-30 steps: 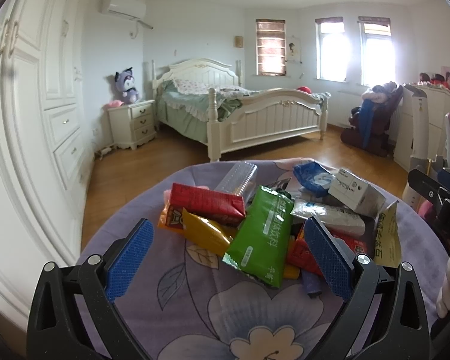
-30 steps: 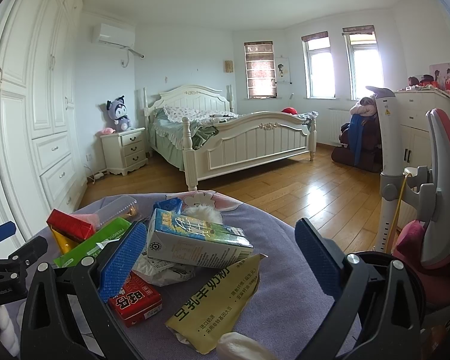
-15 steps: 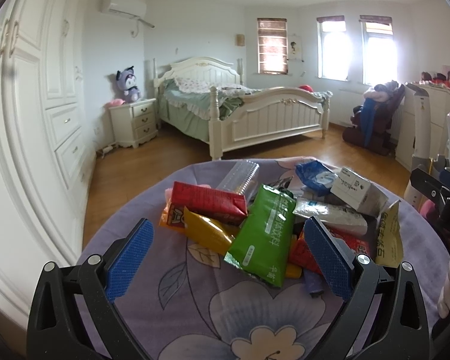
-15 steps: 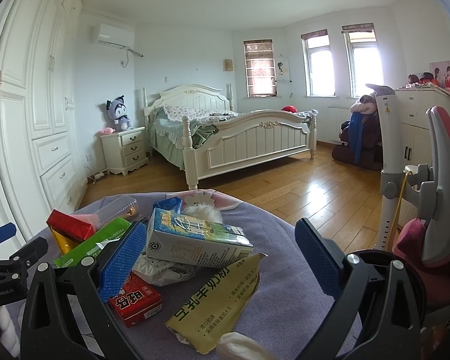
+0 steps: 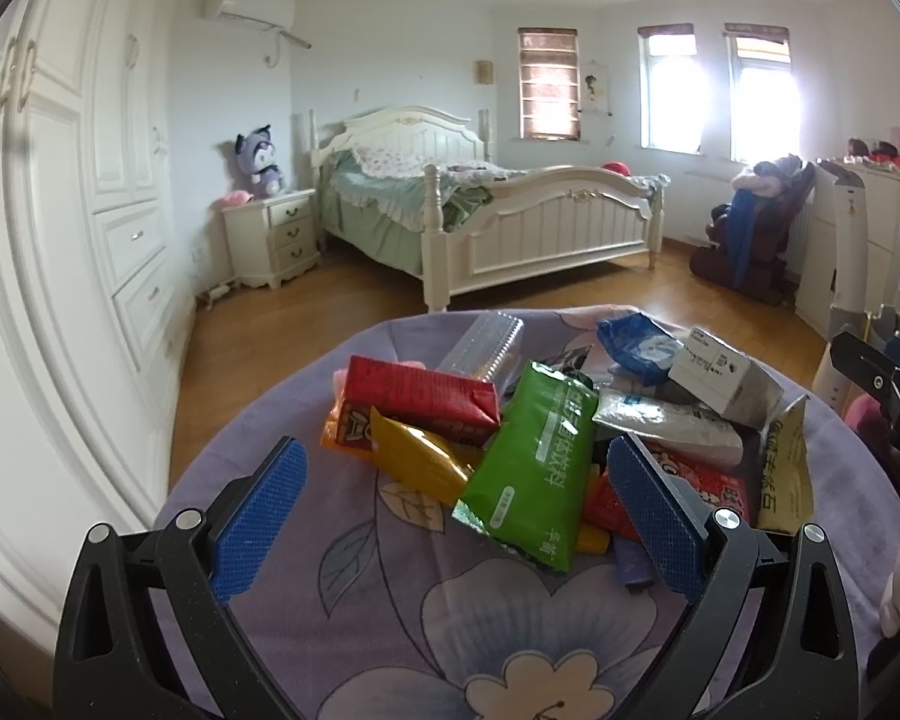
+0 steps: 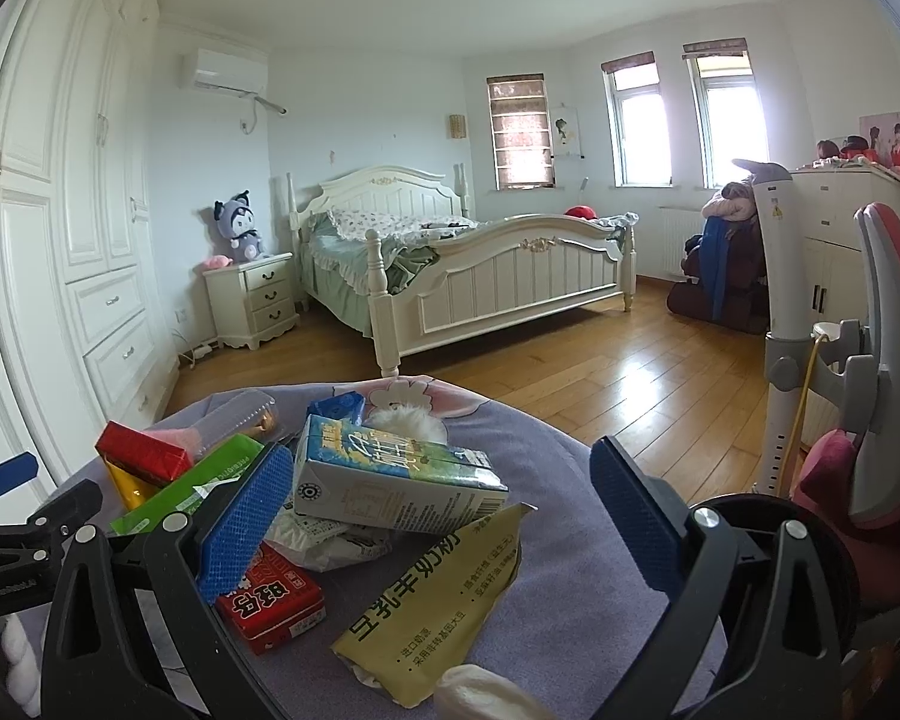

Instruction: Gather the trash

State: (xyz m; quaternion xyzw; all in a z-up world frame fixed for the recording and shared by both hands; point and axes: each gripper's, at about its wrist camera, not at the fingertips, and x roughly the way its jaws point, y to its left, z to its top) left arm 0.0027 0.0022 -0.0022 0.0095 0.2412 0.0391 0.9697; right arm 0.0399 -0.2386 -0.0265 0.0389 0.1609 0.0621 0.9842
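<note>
A pile of trash lies on a round purple floral surface point(image 5: 390, 630). In the left wrist view I see a green packet point(image 5: 537, 465), a red carton point(image 5: 417, 399), a yellow wrapper point(image 5: 417, 462), a blue bag point(image 5: 636, 345) and a white carton point(image 5: 720, 375). My left gripper point(image 5: 456, 522) is open and empty, just short of the green packet. In the right wrist view a milk carton point(image 6: 390, 483), a small red box point(image 6: 273, 600) and a yellow sachet point(image 6: 435, 606) lie between the fingers of my open, empty right gripper point(image 6: 444, 525).
White wardrobes point(image 5: 60, 240) line the left wall. A white bed point(image 5: 498, 222) and a nightstand point(image 5: 270, 237) stand beyond on the wood floor. A red chair point(image 6: 870, 420) and a grey stand point(image 6: 780, 330) are close on the right.
</note>
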